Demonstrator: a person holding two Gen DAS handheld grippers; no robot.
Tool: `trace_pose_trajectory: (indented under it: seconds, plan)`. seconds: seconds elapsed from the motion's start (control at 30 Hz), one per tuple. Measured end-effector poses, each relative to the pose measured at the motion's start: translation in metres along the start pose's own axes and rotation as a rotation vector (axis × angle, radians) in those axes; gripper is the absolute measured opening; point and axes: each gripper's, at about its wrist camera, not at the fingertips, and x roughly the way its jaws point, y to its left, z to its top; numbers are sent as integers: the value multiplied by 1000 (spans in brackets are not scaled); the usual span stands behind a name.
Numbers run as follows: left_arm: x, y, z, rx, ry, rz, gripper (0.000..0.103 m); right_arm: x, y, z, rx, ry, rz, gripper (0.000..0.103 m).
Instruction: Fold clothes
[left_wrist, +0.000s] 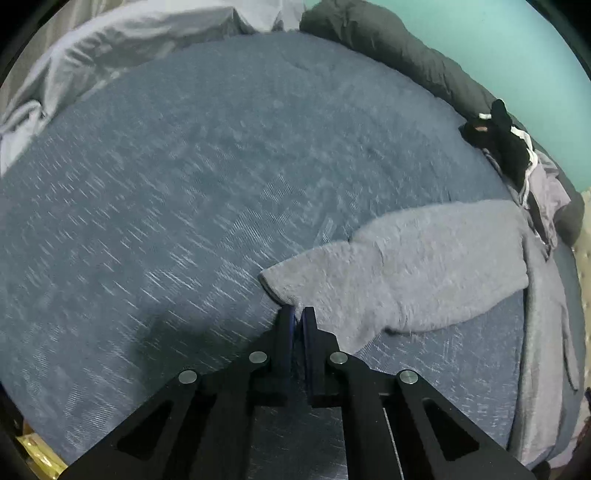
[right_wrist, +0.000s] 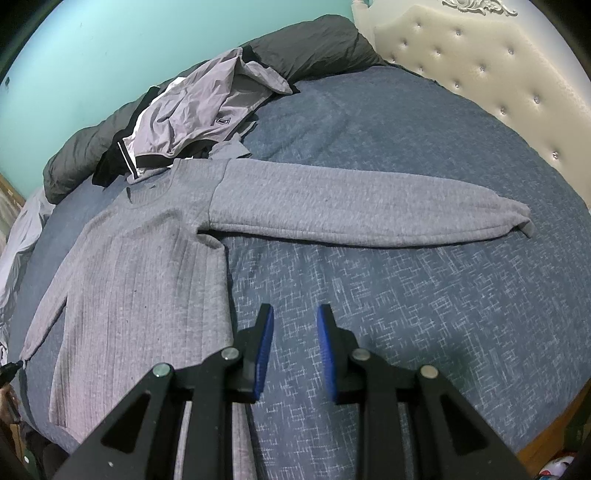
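Note:
A grey knit sweatshirt (right_wrist: 140, 266) lies flat on the blue bed cover (right_wrist: 406, 314), with one sleeve (right_wrist: 351, 210) stretched out to the right. In the left wrist view its other sleeve (left_wrist: 406, 266) runs toward me, and my left gripper (left_wrist: 297, 314) is shut on the edge of that sleeve's cuff (left_wrist: 280, 291). My right gripper (right_wrist: 295, 314) hovers open over bare bed cover, just right of the sweatshirt's side edge, with nothing between its blue pads (right_wrist: 266, 347).
A pile of loose clothes (right_wrist: 195, 110), light grey and black, sits at the sweatshirt's collar. Behind it a dark rolled duvet (right_wrist: 314, 48) runs along the teal wall. A tufted cream headboard (right_wrist: 480, 55) stands at the right. Pale sheets (left_wrist: 110, 48) bunch at the far side.

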Motion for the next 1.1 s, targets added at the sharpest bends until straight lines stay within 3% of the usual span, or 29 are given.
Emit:
trace_pose_trajectory:
  seconds: [0.33,0.4,0.47,0.5,0.57,0.77,1.1]
  plan:
    - [-24,5,9,-50,-7,0,7,9,8,-13,-27,74,56,24]
    - [-32,3,7,-40,-14,10,10,10,9,-17,-24,102,87,33]
    - [-39,-5,5,-11,-9,6,19,11,11,-22,-26,133,121,44]
    - [-41,-10,4,9,-5,-4,23,12,14,-26,-35,149,133,45]
    - [-48,-26,-2,52,7,-44,28,13,20,-33,-65,186,150,46]
    - [-68,-80,-26,152,46,-177,29,16,43,-64,-190,309,179,46]
    - [-78,-182,-80,331,150,-297,30,28,59,-114,-313,452,135,46]
